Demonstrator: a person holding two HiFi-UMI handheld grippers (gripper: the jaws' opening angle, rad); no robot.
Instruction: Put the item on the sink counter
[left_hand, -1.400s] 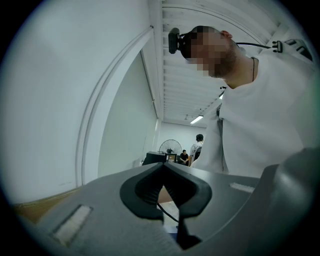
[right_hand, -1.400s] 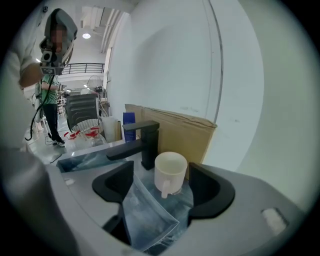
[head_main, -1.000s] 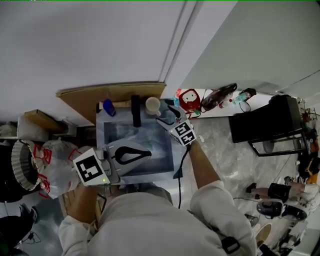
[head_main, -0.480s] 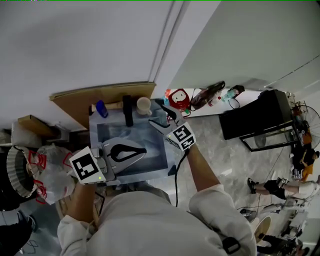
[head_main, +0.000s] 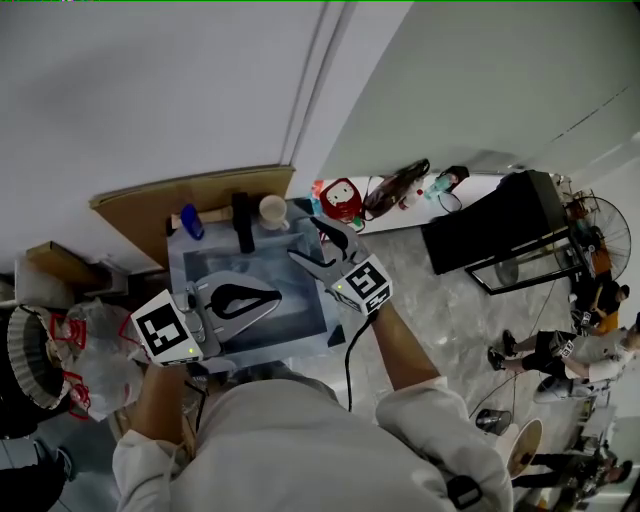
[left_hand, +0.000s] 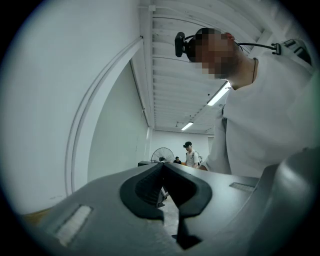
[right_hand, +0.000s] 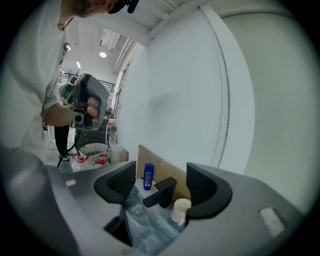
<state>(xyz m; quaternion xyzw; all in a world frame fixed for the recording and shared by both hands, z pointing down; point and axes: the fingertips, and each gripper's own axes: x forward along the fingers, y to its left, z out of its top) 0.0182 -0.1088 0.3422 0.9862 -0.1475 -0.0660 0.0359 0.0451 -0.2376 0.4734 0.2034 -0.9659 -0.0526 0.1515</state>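
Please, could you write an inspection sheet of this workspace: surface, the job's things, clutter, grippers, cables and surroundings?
Surface: sink lined with clear film; counter behind it, cardboard against the wall.
Job's things: white cup upright on the counter, right of the black faucet.
Clutter: blue bottle left of the faucet; red object right of the sink; bag with red handles at left.
Grippers: left gripper shut, empty; right gripper open above the sink, jaws just closing slightly, nothing between them.
Cables: black cable hangs from the right gripper.
Surroundings: black table, fan, people at right.
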